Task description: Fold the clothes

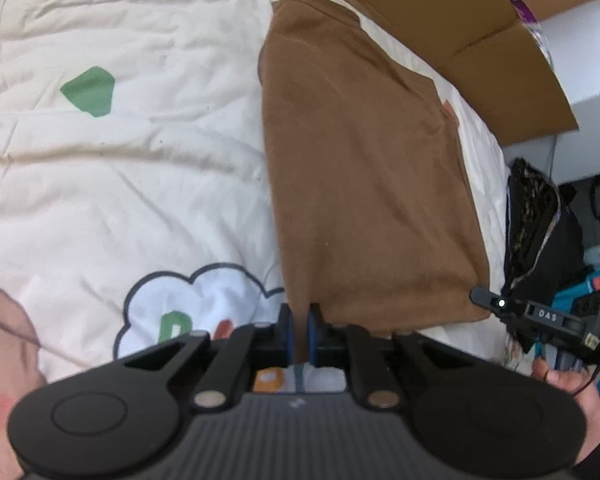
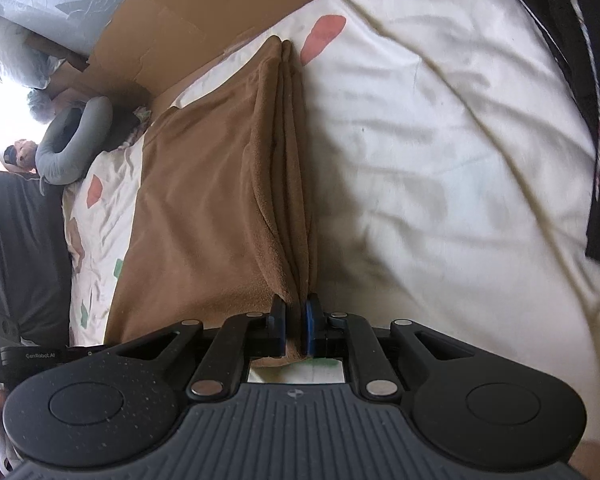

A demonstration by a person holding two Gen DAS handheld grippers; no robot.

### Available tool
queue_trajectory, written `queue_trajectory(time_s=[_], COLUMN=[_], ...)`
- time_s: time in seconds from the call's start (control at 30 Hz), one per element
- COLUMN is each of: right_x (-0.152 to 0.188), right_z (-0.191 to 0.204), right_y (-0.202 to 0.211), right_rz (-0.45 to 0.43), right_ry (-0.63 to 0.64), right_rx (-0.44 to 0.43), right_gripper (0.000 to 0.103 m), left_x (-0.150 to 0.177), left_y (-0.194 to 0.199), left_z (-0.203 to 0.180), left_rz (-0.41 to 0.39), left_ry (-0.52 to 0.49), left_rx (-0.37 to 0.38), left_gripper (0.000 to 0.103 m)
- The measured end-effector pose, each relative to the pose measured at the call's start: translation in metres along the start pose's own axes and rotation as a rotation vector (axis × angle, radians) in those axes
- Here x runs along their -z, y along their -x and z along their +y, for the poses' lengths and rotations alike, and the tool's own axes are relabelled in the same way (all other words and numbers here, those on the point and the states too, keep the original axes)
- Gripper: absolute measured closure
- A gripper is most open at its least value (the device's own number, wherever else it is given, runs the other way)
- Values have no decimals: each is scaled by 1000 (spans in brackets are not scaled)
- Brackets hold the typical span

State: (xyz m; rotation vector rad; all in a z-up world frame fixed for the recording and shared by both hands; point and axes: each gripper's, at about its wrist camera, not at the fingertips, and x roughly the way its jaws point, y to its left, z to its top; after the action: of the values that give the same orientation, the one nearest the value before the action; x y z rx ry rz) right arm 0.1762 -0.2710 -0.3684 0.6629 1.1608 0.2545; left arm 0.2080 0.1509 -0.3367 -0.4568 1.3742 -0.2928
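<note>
I have both grippers, left gripper [image 1: 299, 334] and right gripper [image 2: 296, 330], clamped on the near edge of the brown garment [image 1: 364, 184], which lies on the bedsheet [image 1: 120, 168], ready to fold it.

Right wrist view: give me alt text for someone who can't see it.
The right claw is shut on the near edge of a folded brown fleece garment, whose stacked layers run away across a cream printed bedsheet. Flattened cardboard lies beyond the bed, and a grey neck pillow sits at left.
</note>
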Motion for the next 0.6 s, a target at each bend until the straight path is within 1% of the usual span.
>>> queue_trajectory(time_s=[0.17,0.33,0.47,0.6], right_x=[16,34,50,56], right_z=[4,6,2,0], right_y=[5,10,9,2], right_rz=[46,86,82,85], right_ry=[-3,-24,-63,-57], right_rx=[3,8,18,40], right_gripper=[96,96,96,96], left_x=[9,21,33,33], left_y=[0,7,2,-13], left_z=[2,11,18,23], left_rz=[39,70,91,104], left_ry=[-8,-20,-26,-12], left_rx=[-3,-3,-26,-43], left_gripper=[96,96,96,95])
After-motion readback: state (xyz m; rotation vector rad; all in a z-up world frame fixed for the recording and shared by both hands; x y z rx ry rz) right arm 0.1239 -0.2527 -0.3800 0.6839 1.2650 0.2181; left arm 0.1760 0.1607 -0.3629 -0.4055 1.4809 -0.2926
